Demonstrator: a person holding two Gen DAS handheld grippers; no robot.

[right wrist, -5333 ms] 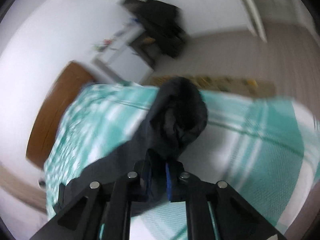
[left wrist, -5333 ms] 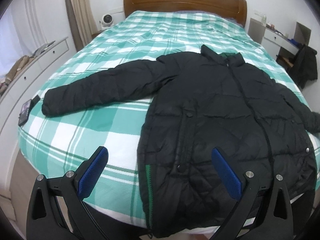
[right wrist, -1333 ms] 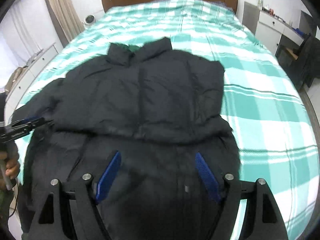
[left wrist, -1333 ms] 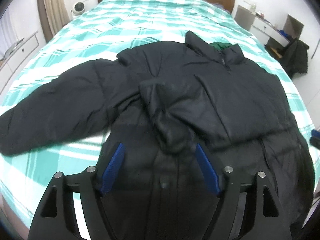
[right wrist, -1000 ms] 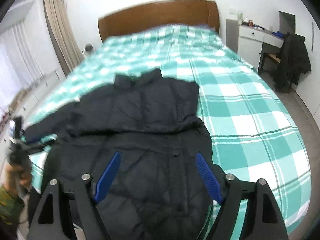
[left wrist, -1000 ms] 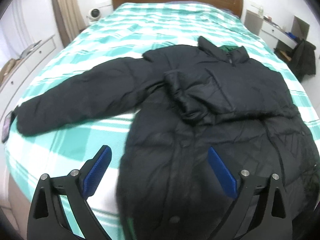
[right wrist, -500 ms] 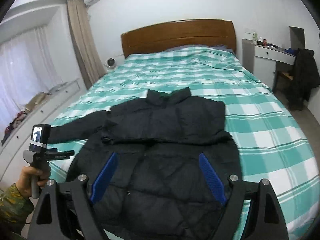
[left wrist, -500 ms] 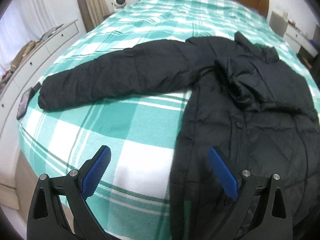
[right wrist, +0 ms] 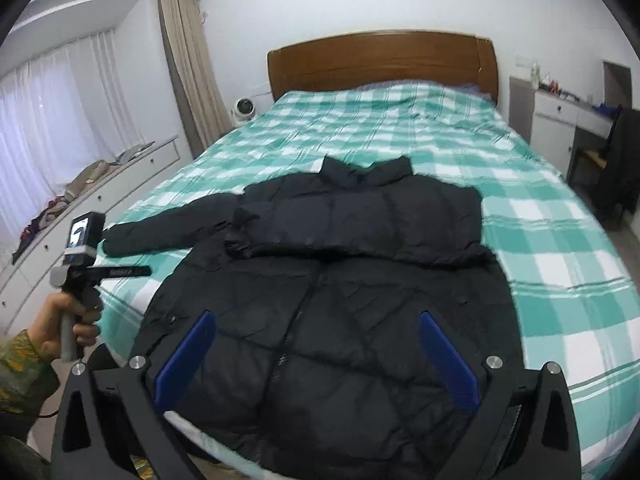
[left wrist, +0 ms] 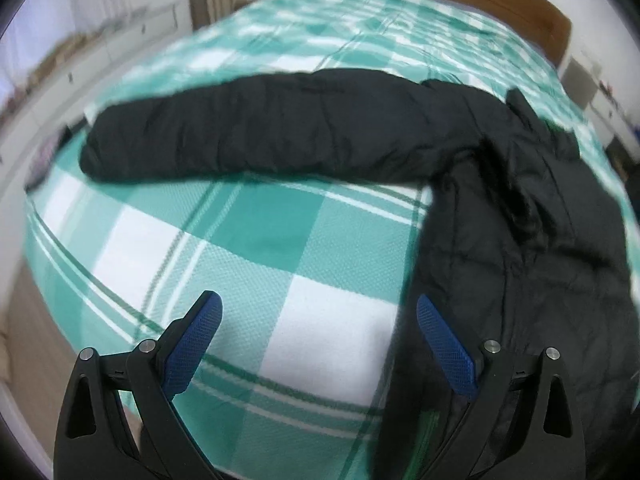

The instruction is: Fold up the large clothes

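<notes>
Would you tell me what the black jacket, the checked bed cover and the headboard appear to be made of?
Black jacket: probably a padded synthetic shell with a matte, faintly shiny finish; it shows puffy quilted panels and stitch lines.
Checked bed cover: woven textile, likely cotton or a blend; a fine waffle-like weave shows up close.
Headboard: wood or wood veneer, brown with a smooth, slightly glossy finish.

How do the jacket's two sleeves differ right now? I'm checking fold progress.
The outstretched sleeve lies straight on the checked bedspread, away from the jacket body; the folded sleeve lies across the chest. Both are black, puffy, and touched by neither tool.
</notes>
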